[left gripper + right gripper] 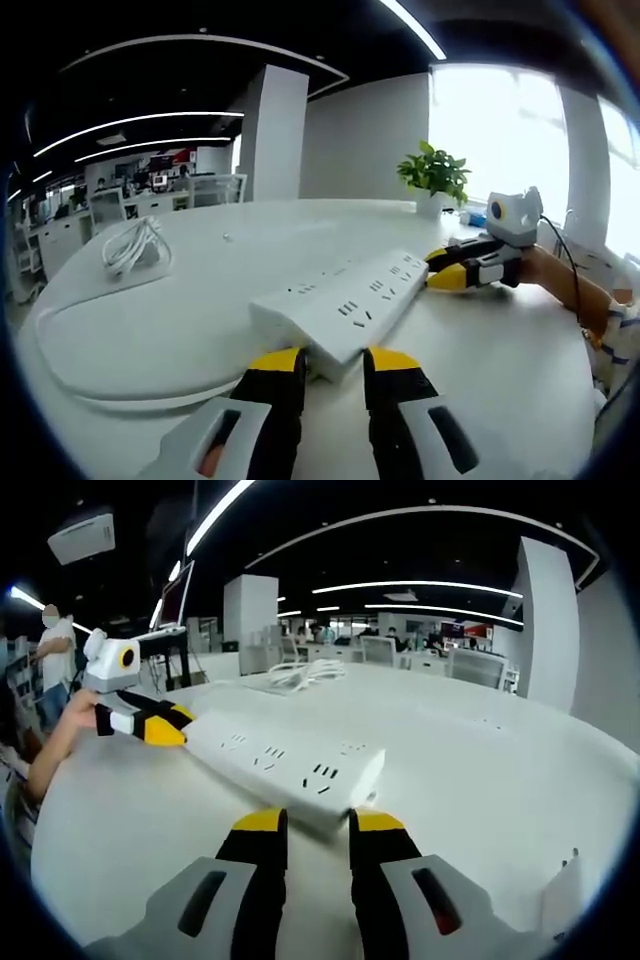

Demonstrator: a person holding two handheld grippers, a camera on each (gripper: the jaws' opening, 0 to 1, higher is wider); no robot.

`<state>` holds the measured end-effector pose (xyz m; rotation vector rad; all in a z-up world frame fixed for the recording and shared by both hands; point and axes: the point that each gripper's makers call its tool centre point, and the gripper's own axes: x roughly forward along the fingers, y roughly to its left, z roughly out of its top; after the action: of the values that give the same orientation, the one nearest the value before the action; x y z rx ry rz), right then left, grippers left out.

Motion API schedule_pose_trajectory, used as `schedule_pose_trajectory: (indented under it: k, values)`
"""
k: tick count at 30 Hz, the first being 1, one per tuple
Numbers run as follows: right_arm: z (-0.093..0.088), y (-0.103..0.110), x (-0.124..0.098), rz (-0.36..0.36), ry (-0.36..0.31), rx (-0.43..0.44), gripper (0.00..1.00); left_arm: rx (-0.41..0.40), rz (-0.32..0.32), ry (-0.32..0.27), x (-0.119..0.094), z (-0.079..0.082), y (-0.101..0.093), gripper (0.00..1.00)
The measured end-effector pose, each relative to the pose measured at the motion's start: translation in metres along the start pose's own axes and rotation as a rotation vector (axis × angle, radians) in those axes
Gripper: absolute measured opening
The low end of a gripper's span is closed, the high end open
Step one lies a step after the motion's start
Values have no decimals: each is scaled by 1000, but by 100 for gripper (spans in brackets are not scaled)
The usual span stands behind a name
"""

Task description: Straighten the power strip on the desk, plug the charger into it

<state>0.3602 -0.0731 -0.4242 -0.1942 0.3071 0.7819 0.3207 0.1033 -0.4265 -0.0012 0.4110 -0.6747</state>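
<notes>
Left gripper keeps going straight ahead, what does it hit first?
Most likely the power strip: its near end sits just past the left gripper, in line with the gap between the open jaws. Whether they touch is unclear.

You're at a wide white desk [200, 300] in an open-plan office. Bright window [500, 120] behind a potted plant [435, 175]. White pillar [272, 130], dark ceiling with curved light strips [420, 585]. Rows of desks and chairs [440, 660] farther back; monitor [172, 598] on a stand.
</notes>
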Motion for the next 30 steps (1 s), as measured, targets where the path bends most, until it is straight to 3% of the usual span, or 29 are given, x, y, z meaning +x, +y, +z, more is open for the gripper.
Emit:
schedule_pose_trajectory:
  k: [30]
  values:
    - [-7,1,-18,-38,-5,-3,24,33,-73,9,1,-6,-18,22]
